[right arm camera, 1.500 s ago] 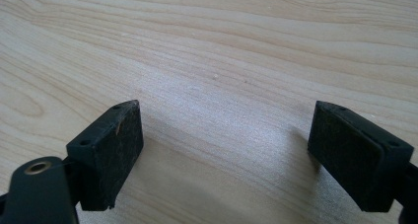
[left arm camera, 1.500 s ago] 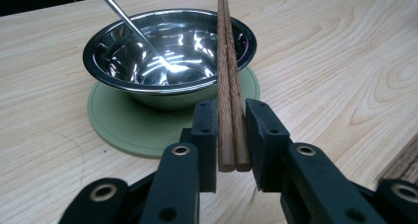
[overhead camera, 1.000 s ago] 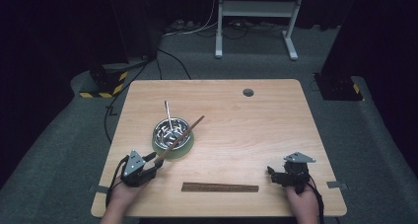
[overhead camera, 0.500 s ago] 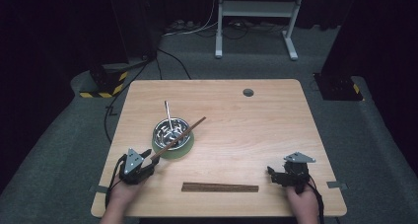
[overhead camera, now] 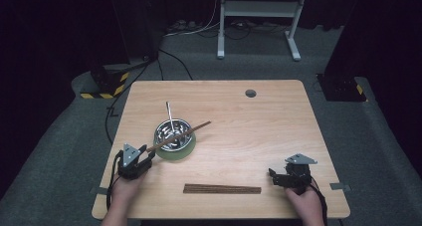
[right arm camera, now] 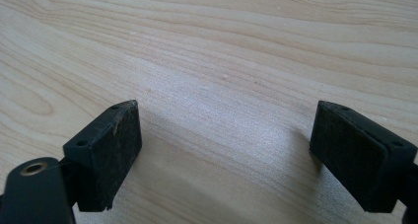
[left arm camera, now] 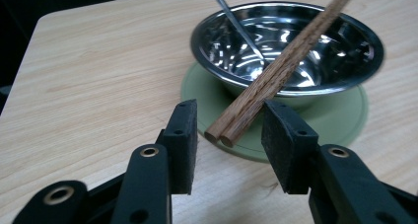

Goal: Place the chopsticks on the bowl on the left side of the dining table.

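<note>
A steel bowl [overhead camera: 172, 133] [left arm camera: 296, 46] stands on a round green mat [overhead camera: 174, 151] [left arm camera: 345, 120] at the table's left. A metal utensil [overhead camera: 169, 114] [left arm camera: 231, 21] leans in it. A pair of brown chopsticks [overhead camera: 181, 134] [left arm camera: 286, 61] lies slanted across the bowl's rim. Their near ends reach between the jaws of my left gripper [overhead camera: 147, 154] [left arm camera: 229, 120]. Those jaws have just been closing, and a gap still shows beside the left pad. My right gripper [overhead camera: 272, 175] [right arm camera: 224, 135] rests open near the front right, with bare wood between its pads.
A second pair of chopsticks [overhead camera: 222, 189] lies flat near the front edge, between the two hands. A round cable hole [overhead camera: 250, 93] sits at the back of the wooden table [overhead camera: 259, 131]. A white stand [overhead camera: 256, 17] and cables are on the floor behind.
My left gripper has edged slightly toward the bowl. My right gripper has kept still.
</note>
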The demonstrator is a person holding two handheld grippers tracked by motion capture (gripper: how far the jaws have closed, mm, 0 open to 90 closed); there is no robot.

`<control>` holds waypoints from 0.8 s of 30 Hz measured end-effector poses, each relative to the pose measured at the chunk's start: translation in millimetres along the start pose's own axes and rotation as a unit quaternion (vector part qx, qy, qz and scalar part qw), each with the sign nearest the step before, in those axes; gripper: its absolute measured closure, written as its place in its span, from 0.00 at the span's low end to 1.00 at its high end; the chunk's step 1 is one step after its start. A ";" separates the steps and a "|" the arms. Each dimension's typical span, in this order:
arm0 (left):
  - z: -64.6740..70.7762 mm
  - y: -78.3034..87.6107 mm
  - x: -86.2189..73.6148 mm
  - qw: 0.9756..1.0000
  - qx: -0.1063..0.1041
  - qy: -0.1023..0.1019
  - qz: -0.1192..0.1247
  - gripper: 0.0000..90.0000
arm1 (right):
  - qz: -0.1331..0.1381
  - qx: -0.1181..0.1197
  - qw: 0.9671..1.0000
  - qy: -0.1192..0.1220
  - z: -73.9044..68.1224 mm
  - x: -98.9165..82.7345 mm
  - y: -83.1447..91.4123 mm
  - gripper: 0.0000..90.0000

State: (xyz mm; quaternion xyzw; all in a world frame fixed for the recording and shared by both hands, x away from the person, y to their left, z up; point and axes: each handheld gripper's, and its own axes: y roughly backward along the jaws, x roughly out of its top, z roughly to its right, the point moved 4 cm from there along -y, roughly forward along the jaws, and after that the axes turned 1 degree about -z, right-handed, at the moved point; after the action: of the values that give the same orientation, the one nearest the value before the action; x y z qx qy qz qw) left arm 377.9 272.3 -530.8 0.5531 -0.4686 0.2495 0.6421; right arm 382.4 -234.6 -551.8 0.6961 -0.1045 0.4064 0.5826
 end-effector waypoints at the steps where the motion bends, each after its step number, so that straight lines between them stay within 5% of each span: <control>1: -0.5 -0.9 -0.3 1.000 0.003 0.007 -0.001 0.65 | 0.001 -0.001 1.000 0.002 0.2 0.0 -0.2 0.13; 15: -13.4 -11.5 8.4 0.999 0.031 0.017 -0.018 0.65 | -0.016 0.001 1.000 -0.010 -7.1 4.1 1.3 0.20; 20: -22.4 -12.3 20.1 0.998 0.052 -0.013 -0.039 0.64 | 0.006 0.006 1.000 0.013 -21.1 12.2 2.9 0.23; 24: -23.8 -17.6 21.0 0.997 0.055 -0.015 -0.048 0.63 | 0.022 0.019 0.999 0.027 -34.0 21.9 6.6 0.25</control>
State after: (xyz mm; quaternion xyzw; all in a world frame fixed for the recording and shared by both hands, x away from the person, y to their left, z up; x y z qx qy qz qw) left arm 409.6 285.9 -519.5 0.6129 -0.4368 0.2355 0.6150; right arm 377.4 -199.0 -532.2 0.6932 -0.0959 0.4396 0.5631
